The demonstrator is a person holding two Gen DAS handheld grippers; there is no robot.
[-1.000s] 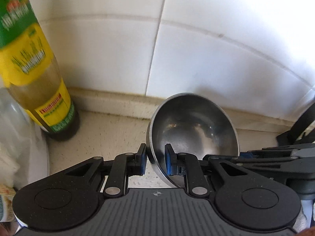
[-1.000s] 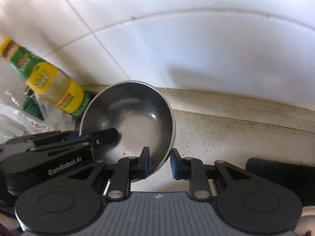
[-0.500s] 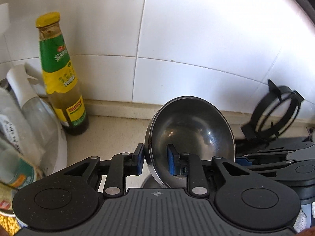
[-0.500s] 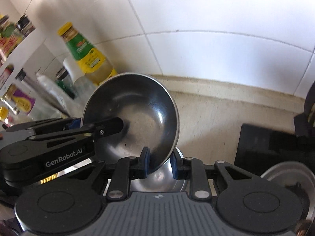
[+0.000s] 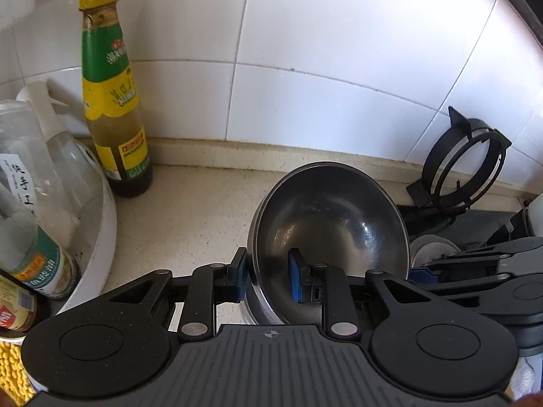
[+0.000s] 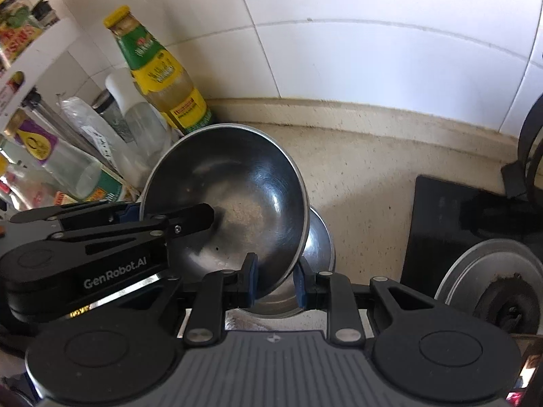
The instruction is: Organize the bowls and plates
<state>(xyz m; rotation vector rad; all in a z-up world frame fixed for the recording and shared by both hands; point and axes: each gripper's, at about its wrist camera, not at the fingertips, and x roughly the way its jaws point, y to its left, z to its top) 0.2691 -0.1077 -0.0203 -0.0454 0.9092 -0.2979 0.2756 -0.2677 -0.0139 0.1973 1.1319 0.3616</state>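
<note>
A steel bowl (image 5: 332, 224) is held tilted above the counter by both grippers. My left gripper (image 5: 268, 278) is shut on its left rim. My right gripper (image 6: 275, 283) is shut on its right rim. The bowl also shows in the right wrist view (image 6: 237, 196), with the left gripper (image 6: 134, 215) reaching in from the left. A second steel bowl (image 6: 319, 247) sits on the counter right under the held one, mostly hidden by it.
A green-and-yellow sauce bottle (image 5: 115, 101) stands by the tiled wall. A white rack (image 5: 98, 224) of bottles is at the left. A black stove (image 6: 458, 227) with a burner (image 6: 499, 288) and a black pot ring (image 5: 465, 159) is at the right.
Both grippers have pulled back from the wall and lifted with the bowl in them. A second bowl beneath has come into view.
</note>
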